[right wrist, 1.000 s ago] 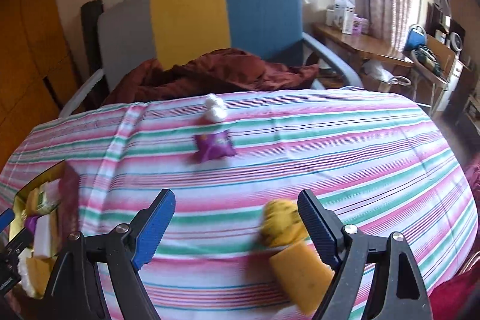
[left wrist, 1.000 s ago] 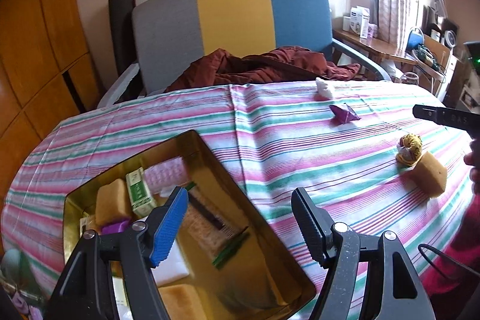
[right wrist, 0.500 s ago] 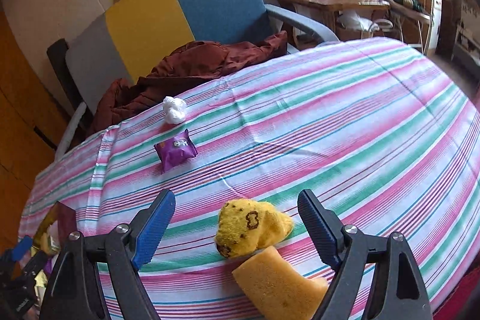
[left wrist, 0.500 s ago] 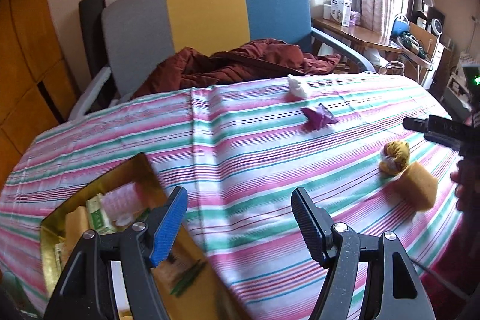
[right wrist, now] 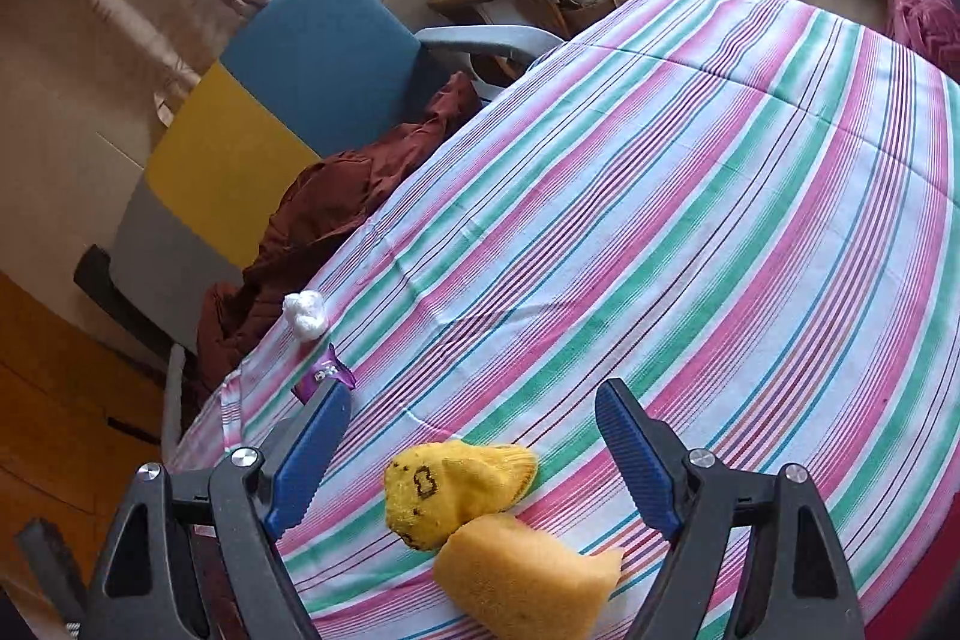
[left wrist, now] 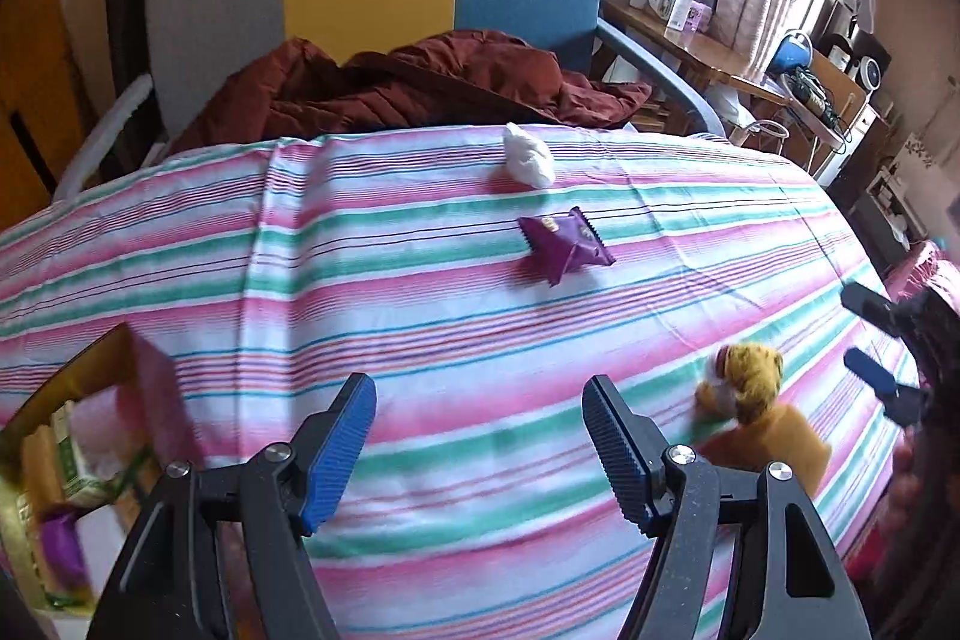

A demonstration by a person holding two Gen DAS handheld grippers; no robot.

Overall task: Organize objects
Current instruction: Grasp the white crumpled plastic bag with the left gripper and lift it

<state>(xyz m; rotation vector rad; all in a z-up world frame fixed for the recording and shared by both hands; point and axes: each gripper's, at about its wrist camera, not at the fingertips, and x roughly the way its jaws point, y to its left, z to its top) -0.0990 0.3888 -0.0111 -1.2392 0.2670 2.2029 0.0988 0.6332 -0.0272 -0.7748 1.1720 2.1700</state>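
Several items already lie in the box (left wrist: pixel 78 388) at the bench's (left wrist: pixel 420 316) left edge. Four remain on the striped cloth: a white wad (left wrist: pixel 528 157), a purple packet (left wrist: pixel 564 244), a yellow sock (right wrist: pixel 456 484) and, touching it, an orange sponge (right wrist: pixel 528 574). The right tool (right wrist: pixel 474 436) hangs over the sock, jaws apart and empty. The left tool (left wrist: pixel 480 430) is likewise spread and holds nothing.
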